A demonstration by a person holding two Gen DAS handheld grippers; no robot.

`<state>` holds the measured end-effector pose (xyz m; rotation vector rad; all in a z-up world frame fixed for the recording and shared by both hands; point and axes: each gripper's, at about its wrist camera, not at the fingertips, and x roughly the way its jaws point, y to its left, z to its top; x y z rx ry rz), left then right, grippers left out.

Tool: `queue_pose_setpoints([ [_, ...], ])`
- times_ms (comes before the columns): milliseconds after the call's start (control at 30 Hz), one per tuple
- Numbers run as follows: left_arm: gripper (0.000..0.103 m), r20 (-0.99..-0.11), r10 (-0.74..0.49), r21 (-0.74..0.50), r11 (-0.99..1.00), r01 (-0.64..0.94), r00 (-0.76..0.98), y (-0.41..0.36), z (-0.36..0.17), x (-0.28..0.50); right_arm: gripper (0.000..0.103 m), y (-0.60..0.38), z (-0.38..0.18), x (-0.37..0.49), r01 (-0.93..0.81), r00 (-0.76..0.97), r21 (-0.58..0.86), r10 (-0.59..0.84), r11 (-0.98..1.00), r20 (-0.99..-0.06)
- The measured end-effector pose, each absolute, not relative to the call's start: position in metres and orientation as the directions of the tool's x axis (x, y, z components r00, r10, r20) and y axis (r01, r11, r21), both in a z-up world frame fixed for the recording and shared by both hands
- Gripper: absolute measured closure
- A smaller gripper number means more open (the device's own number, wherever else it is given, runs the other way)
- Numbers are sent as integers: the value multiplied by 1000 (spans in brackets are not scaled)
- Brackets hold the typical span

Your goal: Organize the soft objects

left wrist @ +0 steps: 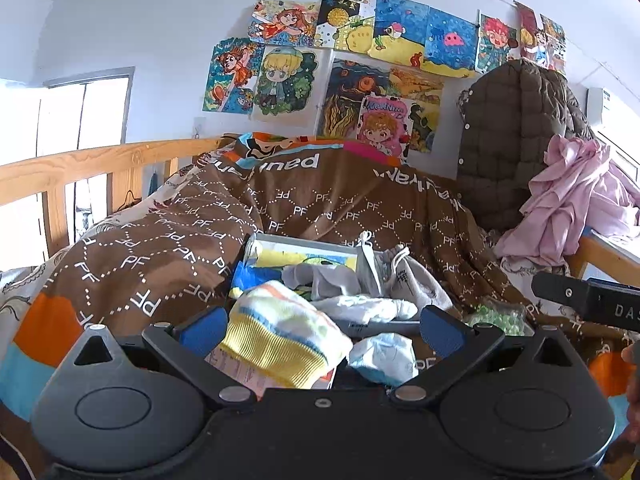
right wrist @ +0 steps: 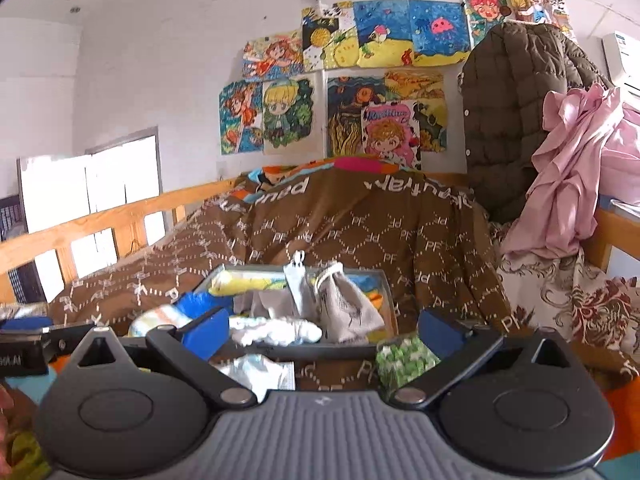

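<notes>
A shallow grey box [left wrist: 304, 241] sits on the brown quilt and holds a grey sock [left wrist: 320, 280], a white sock [left wrist: 368, 307] and a grey drawstring pouch [left wrist: 416, 284]. My left gripper [left wrist: 322, 330] is open in front of the box. A striped yellow, white and blue knitted piece [left wrist: 280, 332] lies between its fingers, not pinched. A white-blue bundle [left wrist: 382, 356] rests near the right finger. In the right wrist view my right gripper [right wrist: 322, 332] is open before the same box [right wrist: 390, 300], with the pouch [right wrist: 348, 312] and white sock [right wrist: 276, 330] beyond it. A green patterned item [right wrist: 404, 360] lies by its right finger.
The brown "PF" quilt [left wrist: 160, 240] is heaped over the bed. A wooden rail [left wrist: 80, 164] runs along the left. A quilted brown jacket [left wrist: 512, 140] and pink cloth [left wrist: 568, 208] hang at the right. Drawings cover the wall behind.
</notes>
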<state>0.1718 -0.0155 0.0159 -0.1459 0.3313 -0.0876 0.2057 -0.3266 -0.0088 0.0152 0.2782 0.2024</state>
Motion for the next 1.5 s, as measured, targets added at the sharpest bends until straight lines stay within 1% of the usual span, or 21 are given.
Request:
queue_pose_setpoints([
  [100, 1, -327, -114, -156, 986, 65, 938, -12, 10, 170, 0, -322, -19, 200, -214, 926, 20, 209, 977, -313],
  [233, 1, -352, -124, -152, 986, 74, 928, -10, -2, 169, 0, -310, -34, 203, -245, 890, -11, 221, 969, -400],
  [333, 1, -391, -136, -147, 986, 85, 910, -8, -15, 167, 0, -299, -44, 207, -273, 862, -22, 234, 962, -449],
  [533, 1, -454, -146, -130, 987, 97, 879, -4, -38, 165, 0, -284, -58, 212, -316, 822, -61, 240, 947, -517],
  [633, 1, -476, -145, -117, 988, 100, 868, -2, -47, 164, 0, -279, -64, 214, -320, 816, -90, 227, 943, -531],
  [767, 1, -497, -154, -105, 988, 116, 854, -1, -55, 162, 0, -277, -70, 221, -324, 804, -90, 224, 942, -550],
  [1167, 1, -517, -193, -71, 980, 184, 834, -9, -71, 161, 0, -273, -80, 230, -335, 776, -114, 204, 935, -597],
  [1400, 1, -532, -213, -77, 976, 204, 819, -16, -76, 169, 0, -277, -78, 230, -317, 786, -124, 187, 940, -589],
  [1500, 1, -539, -223, -90, 974, 208, 812, -23, -78, 177, 0, -284, -75, 231, -285, 804, -112, 174, 952, -568],
])
